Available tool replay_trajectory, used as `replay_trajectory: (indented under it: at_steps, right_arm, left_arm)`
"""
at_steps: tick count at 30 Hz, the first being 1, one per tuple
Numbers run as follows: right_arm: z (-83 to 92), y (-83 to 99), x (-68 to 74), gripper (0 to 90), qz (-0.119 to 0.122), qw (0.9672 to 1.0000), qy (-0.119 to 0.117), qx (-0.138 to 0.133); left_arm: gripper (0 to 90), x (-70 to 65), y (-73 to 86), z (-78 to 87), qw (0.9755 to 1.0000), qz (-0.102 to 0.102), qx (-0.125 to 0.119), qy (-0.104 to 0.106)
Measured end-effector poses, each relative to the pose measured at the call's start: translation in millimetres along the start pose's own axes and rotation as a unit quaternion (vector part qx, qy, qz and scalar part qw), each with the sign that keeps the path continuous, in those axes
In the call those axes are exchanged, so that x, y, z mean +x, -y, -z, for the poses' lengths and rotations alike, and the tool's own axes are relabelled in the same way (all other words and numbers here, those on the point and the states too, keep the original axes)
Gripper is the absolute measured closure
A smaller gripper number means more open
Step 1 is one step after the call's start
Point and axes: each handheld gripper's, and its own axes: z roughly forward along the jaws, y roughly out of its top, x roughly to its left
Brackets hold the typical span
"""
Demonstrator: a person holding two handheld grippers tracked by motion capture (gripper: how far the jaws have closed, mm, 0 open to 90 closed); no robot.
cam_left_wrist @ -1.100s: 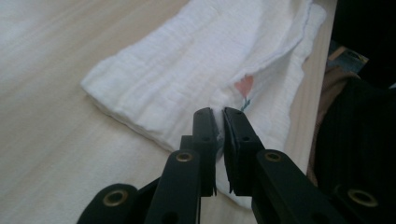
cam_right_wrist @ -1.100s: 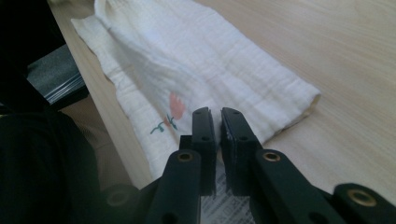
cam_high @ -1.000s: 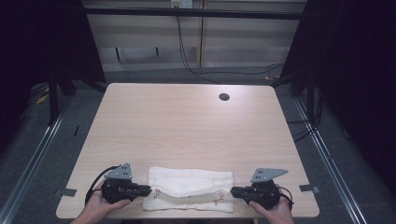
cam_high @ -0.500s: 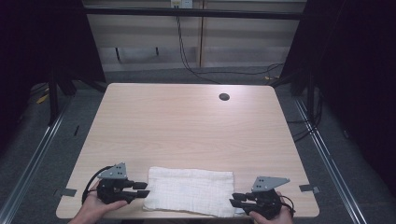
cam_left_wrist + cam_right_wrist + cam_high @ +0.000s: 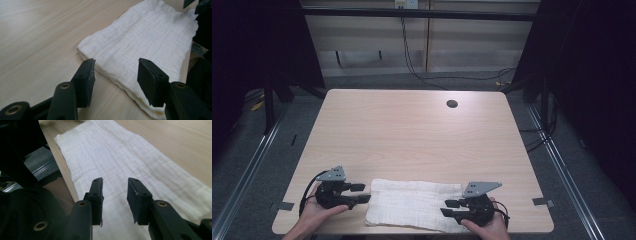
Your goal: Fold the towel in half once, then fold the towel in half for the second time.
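The towel (image 5: 412,205) lies flat near the front edge of the table (image 5: 412,135), between our two grippers. It is white, folded into a long rectangle, and its weave shows as fine crinkled ribs running both ways, something like gauze or muslin. In the left gripper view the towel (image 5: 145,50) shows stacked layers along its folded edge, with a soft rounded corner nearest the jaws. In the right gripper view the towel (image 5: 130,170) stretches away as a long strip, one long side running along the table's front edge.

The table is pale wood-grain laminate with rounded corners and a small dark round hole (image 5: 452,104) near its far side.

Our left gripper (image 5: 361,193) sits at the towel's left end, jaws parted and holding nothing; from its own camera the left gripper (image 5: 115,75) straddles the short edge, the flat black pads (image 5: 86,77) hovering just over it. Our right gripper (image 5: 451,207) rests at the towel's right end, and the right gripper (image 5: 115,197) has its jaws apart too, with cloth visible through the gap and nothing pinched. Each gripper carries a grey three-cornered plate on top.
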Motion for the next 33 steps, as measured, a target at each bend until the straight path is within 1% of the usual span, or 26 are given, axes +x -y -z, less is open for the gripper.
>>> replay_trajectory:
  at_steps: [1, 2, 3, 4, 6, 8, 10, 12, 13, 14, 16, 17, 18, 19, 20, 22, 23, 24, 25, 27, 30, 31, 32, 33]
  right_arm:
    - [-3.5, -2.0, 1.1, 65.2, 0.000, 1.0000, -0.003, 0.003]
    - [-7.5, -4.1, 2.1, 65.1, -0.001, 1.0000, -0.005, 0.003]
    - [-13.0, -7.2, 4.0, 64.9, -0.001, 0.9999, -0.009, 0.005]
    - [-18.0, -9.9, 5.5, 64.3, 0.004, 0.9999, -0.008, 0.007]
    - [-27.2, -16.2, 9.9, 63.8, 0.009, 0.9998, -0.015, 0.011]
    - [-34.7, -22.3, 14.4, 63.1, 0.017, 0.9995, -0.022, 0.012]
    - [-42.3, -29.7, 20.1, 62.6, 0.023, 0.9991, -0.032, 0.013]
    - [-49.4, -36.9, 26.7, 62.1, 0.031, 0.9987, -0.039, 0.011]
    - [-53.7, -40.8, 30.6, 61.7, 0.036, 0.9981, -0.048, 0.011]
    - [-56.2, -43.1, 32.8, 61.5, 0.041, 0.9979, -0.050, 0.012]
    - [-63.0, -49.1, 38.4, 61.0, 0.045, 0.9973, -0.057, 0.016]
    - [-70.1, -54.7, 43.9, 60.4, 0.052, 0.9964, -0.065, 0.015]
    - [-70.1, -54.7, 43.9, 60.4, 0.052, 0.9964, -0.065, 0.015]
    - [-79.0, -60.7, 50.9, 59.9, 0.061, 0.9951, -0.075, 0.018]
    - [-79.0, -60.7, 50.9, 59.9, 0.061, 0.9951, -0.075, 0.018]
    - [-87.6, -65.8, 56.8, 59.4, 0.066, 0.9937, -0.088, 0.021]
    - [-90.9, -67.5, 58.7, 59.6, 0.069, 0.9934, -0.089, 0.022]
    - [-96.3, -70.4, 61.6, 60.7, 0.070, 0.9934, -0.088, 0.023]
    - [-100.7, -72.6, 63.2, 61.3, 0.071, 0.9930, -0.090, 0.030]
    - [-108.7, -75.7, 65.5, 62.3, 0.073, 0.9924, -0.092, 0.036]
    - [-119.1, -79.8, 70.5, 63.8, 0.069, 0.9914, -0.102, 0.043]
    - [-123.8, -81.2, 74.1, 64.2, 0.072, 0.9906, -0.108, 0.043]
    - [-123.8, -81.2, 74.1, 64.2, 0.072, 0.9906, -0.108, 0.043]
    - [-126.0, -81.6, 75.1, 64.2, 0.071, 0.9901, -0.114, 0.042]
  left_arm:
    - [44.4, 0.8, -2.0, -1.0, 1.0000, 0.001, 0.000, -0.002]
    - [44.3, 1.0, -6.5, -3.0, 0.9999, -0.010, 0.007, -0.007]
    - [43.9, 0.7, -10.9, -4.3, 0.9998, -0.016, 0.009, -0.011]
    - [43.6, 0.6, -14.3, -5.3, 0.9998, -0.017, 0.006, -0.012]
    - [42.3, 0.4, -23.3, -8.5, 0.9997, -0.020, 0.003, -0.013]
    - [40.8, 2.3, -31.5, -13.3, 0.9995, -0.026, 0.005, -0.015]
    - [39.2, 6.8, -40.0, -18.9, 0.9993, -0.031, 0.012, -0.019]
    - [38.9, 12.0, -47.3, -23.5, 0.9996, -0.023, 0.005, -0.018]
    - [38.7, 13.7, -49.7, -24.5, 0.9995, -0.025, 0.006, -0.019]
    - [38.5, 15.6, -52.9, -26.4, 0.9995, -0.024, 0.004, -0.020]
    - [38.1, 19.1, -54.6, -28.5, 0.9996, -0.018, -0.004, -0.019]
    - [38.1, 22.0, -54.4, -29.2, 0.9997, -0.013, -0.006, -0.021]
    - [38.1, 24.9, -53.1, -29.6, 0.9996, -0.006, -0.013, -0.025]
    - [37.7, 27.1, -51.0, -30.5, 0.9994, -0.003, -0.010, -0.033]
    - [37.6, 27.1, -51.0, -30.5, 0.9994, -0.003, -0.010, -0.033]
    - [37.5, 27.8, -47.6, -30.6, 0.9996, -0.002, -0.009, -0.028]
    - [37.5, 27.7, -46.2, -32.1, 0.9995, -0.011, 0.001, -0.028]
    - [37.5, 27.9, -45.0, -33.2, 0.9995, -0.016, 0.005, -0.028]
    - [37.4, 28.2, -44.2, -34.2, 0.9995, -0.014, 0.006, -0.027]
    - [36.5, 29.4, -43.2, -36.1, 0.9994, -0.014, 0.012, -0.028]
    - [36.2, 30.9, -42.8, -35.8, 0.9994, -0.012, 0.011, -0.029]
    - [36.2, 31.1, -42.4, -35.9, 0.9995, -0.009, 0.009, -0.029]
    - [36.2, 31.7, -42.0, -35.5, 0.9994, -0.009, 0.009, -0.032]
    - [36.2, 32.6, -41.7, -35.2, 0.9994, -0.009, 0.010, -0.031]
